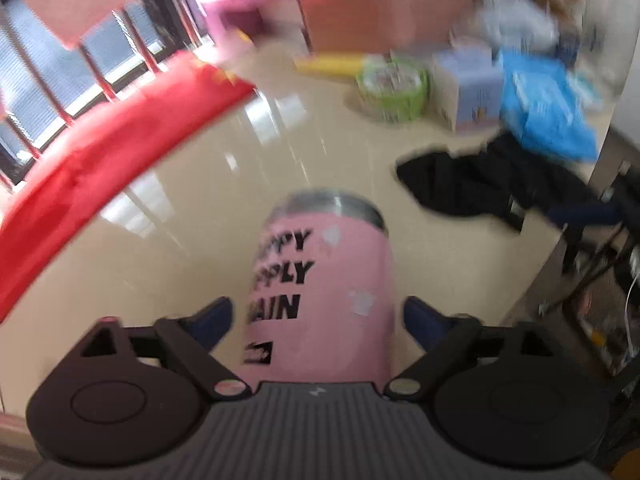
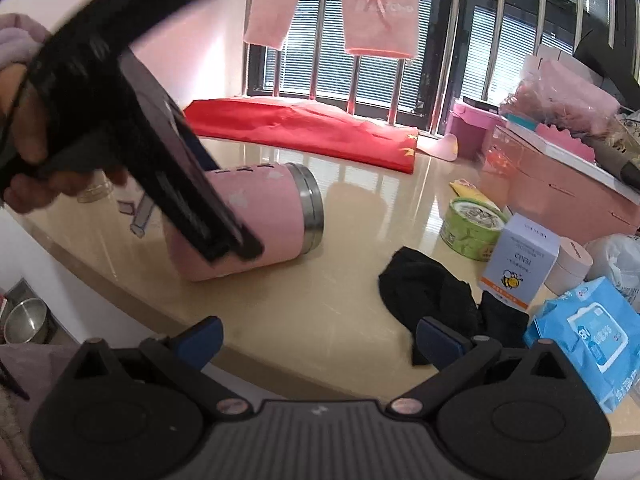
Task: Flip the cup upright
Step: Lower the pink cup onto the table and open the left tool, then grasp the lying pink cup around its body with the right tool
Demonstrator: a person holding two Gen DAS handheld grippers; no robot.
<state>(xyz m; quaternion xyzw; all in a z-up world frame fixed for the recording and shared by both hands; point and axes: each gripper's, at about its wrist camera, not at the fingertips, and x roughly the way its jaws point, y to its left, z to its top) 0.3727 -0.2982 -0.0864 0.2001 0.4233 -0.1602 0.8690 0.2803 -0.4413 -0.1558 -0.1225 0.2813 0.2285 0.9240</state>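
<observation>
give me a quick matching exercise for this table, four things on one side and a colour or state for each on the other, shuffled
Things:
1. cup
2. cloth by the window
3. wipes pack
4. right claw

States:
a. blue, at the table's right edge
b. open, holding nothing
c. pink, lying on its side
d. red, spread flat

Pairs: 1-c, 2-d, 3-a, 4-b
</observation>
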